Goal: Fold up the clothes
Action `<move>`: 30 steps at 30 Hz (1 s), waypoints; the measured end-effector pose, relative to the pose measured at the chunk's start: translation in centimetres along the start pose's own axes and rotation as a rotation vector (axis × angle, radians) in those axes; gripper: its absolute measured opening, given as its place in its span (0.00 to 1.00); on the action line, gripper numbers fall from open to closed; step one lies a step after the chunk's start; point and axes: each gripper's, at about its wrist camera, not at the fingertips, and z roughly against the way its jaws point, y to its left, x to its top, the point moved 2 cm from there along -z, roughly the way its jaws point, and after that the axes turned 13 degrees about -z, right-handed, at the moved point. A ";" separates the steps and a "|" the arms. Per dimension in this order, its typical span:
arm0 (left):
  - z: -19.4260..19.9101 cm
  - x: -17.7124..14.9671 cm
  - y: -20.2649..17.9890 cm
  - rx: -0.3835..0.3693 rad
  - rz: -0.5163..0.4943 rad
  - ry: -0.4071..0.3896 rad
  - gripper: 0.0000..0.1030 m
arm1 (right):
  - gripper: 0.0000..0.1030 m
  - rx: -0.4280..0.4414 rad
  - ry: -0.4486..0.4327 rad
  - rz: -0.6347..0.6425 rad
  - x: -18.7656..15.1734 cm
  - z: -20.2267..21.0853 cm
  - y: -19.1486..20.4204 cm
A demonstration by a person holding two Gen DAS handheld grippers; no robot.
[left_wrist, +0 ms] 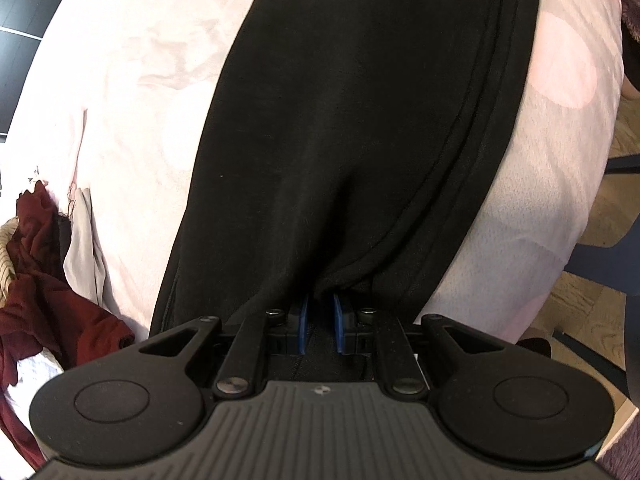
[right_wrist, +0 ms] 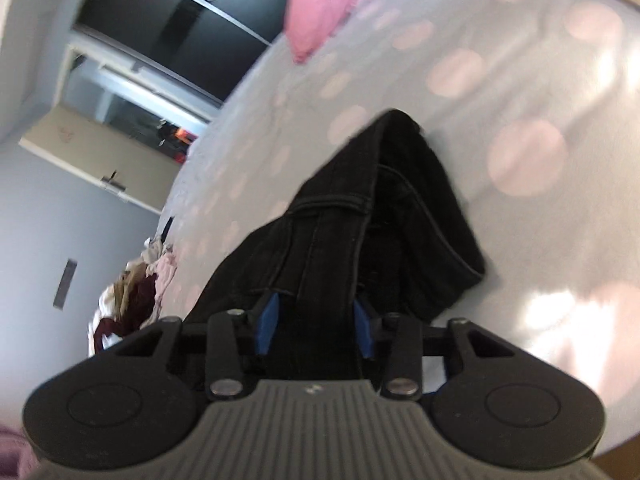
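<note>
While the black trousers (left_wrist: 360,120) lie stretched along the pale bedspread (left_wrist: 140,100) with its faint pink dots, the left gripper (left_wrist: 320,312) pinches a gathered fold at their near end. Its blue pads (left_wrist: 304,320) stand close together with the dark cloth bunched between them, puckering into creases that run up from the grip. A stitched seam (left_wrist: 472,160) curves down the right side of the garment toward that pinch.

On the right wrist view, the right gripper (right_wrist: 316,320) sits over the denim end of the same trousers (right_wrist: 340,216), where a belt loop and stitching show. Its blue pads (right_wrist: 268,320) stand a moderate way apart with the waistband fabric running between them; whether they press on the cloth I cannot tell, as the picture is blurred.

At the left edge of the left wrist view, a woven basket (left_wrist: 6,248) holds a heap of clothes (left_wrist: 36,248), with a maroon piece on top, white and grey ones beside it.

Only the right wrist view shows a pink pillow (right_wrist: 320,4) further up the bed, a dark wardrobe front (right_wrist: 180,20) and an open pale door (right_wrist: 92,152). Only the left wrist view shows the wooden floor (left_wrist: 592,312) beside the bed.
</note>
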 end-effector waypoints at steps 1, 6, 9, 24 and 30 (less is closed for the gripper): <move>0.0 0.0 0.1 -0.004 0.001 0.004 0.12 | 0.25 -0.013 -0.010 0.057 0.0 0.1 1.2; -0.1 0.0 0.4 -0.034 0.033 0.006 0.09 | 0.05 -0.282 -0.046 0.420 2.9 -1.0 8.9; 0.0 -0.2 0.6 -0.047 0.057 0.003 0.08 | 0.06 -0.376 -0.079 0.605 3.9 -0.4 13.1; 4.4 -0.7 2.0 -0.169 0.099 -0.123 0.12 | 0.03 -0.700 0.012 0.772 0.9 0.5 9.6; 12.1 3.4 3.9 -0.260 0.168 -0.401 0.28 | 0.14 -0.657 0.029 0.675 -1.1 -0.9 6.6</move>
